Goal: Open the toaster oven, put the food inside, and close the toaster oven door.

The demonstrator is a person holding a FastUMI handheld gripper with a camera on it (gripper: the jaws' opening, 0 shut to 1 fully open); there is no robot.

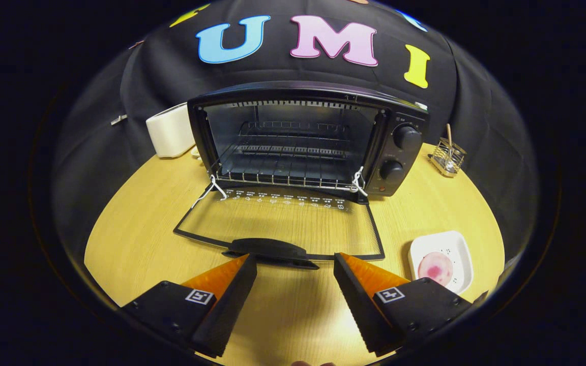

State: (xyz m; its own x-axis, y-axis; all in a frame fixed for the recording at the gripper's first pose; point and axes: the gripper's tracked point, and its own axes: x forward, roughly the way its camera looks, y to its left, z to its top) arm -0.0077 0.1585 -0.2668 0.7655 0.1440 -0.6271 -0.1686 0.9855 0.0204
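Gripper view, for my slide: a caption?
Open gripper faces the toaster oven, door down; food waits on its plate.

You can read no text here with any certainty. The toaster oven (303, 142) has small white markings along the hinge edge of its open glass door (277, 223) and beside its knobs (400, 152), all too small to make out.

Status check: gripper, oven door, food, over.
Gripper open, empty, just short of door handle. Toaster oven door down flat, rack bare. Food on white plate, beside the fingers.
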